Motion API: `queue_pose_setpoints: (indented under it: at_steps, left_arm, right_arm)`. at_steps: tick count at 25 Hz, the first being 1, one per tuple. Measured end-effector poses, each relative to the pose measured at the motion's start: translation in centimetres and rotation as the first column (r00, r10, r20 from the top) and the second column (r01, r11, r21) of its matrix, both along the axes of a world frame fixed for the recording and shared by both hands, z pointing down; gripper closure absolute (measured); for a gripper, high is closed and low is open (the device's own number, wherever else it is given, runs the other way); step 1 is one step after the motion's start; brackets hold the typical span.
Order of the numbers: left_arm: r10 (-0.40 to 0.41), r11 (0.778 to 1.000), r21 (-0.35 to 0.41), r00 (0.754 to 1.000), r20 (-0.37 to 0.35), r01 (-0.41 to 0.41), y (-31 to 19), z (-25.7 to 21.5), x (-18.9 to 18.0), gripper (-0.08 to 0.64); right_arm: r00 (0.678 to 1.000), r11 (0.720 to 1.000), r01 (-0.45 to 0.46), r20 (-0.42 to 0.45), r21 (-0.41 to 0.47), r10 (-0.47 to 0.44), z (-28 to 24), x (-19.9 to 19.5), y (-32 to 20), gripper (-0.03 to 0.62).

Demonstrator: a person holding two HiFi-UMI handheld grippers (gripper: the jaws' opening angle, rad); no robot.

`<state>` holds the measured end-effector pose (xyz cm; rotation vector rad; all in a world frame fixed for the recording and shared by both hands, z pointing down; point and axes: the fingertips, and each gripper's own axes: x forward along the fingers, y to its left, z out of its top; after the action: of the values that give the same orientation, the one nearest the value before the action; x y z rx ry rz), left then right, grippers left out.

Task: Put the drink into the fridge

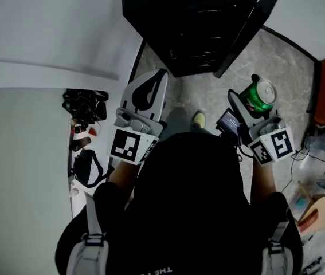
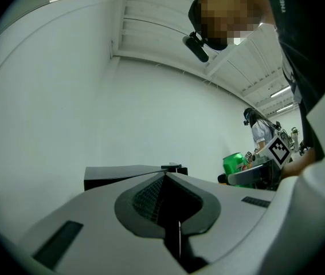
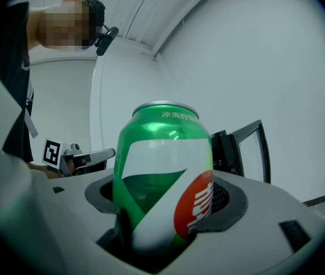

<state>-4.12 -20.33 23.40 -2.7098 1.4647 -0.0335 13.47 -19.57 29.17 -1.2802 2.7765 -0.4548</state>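
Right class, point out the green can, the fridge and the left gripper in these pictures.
green can (image 3: pixel 162 176): right gripper view, on its label.
fridge (image 1: pixel 196 27): head view, on its dark body.
left gripper (image 2: pixel 164 179): left gripper view, where its shut tips meet.

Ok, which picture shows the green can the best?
The right gripper view. The green can fills the middle there, held between the jaws, label facing the camera. The head view shows it small, from above, its top and side. The left gripper view catches only a small piece at the right.
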Motion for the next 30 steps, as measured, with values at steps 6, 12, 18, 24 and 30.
queue_pose_setpoints:
  at_steps: [6,12,18,24,30]
  left_arm:
    - [-0.010,1.000,-0.010,1.000,-0.007,0.010,-0.3,0.3,-0.5,0.549]
    - [-0.008,0.999,-0.032,1.000,-0.011,0.008,-1.2,1.0,-1.0,0.549]
    - [-0.002,0.999,-0.046,1.000,-0.013,0.001,-3.8,1.5,-1.8,0.549]
    - [-0.013,0.998,-0.066,0.999,-0.030,0.011,-6.0,1.5,-2.5,0.549]
    - [-0.035,0.995,-0.097,0.999,-0.038,0.031,-7.7,3.0,-3.6,0.549]
  right_arm:
    - [1.000,1.000,0.005,-0.010,0.003,-0.005,-0.1,-0.5,-0.8,0.246]
    - [1.000,1.000,0.014,-0.026,0.001,-0.014,0.2,-1.4,-1.9,0.247]
    - [0.999,1.000,0.023,-0.035,-0.017,-0.023,0.8,-2.9,-4.2,0.247]
    - [0.998,0.999,0.044,-0.053,-0.032,-0.046,1.5,-4.1,-6.7,0.247]
    - [0.993,0.996,0.076,-0.085,-0.042,-0.079,3.2,-5.5,-9.5,0.247]
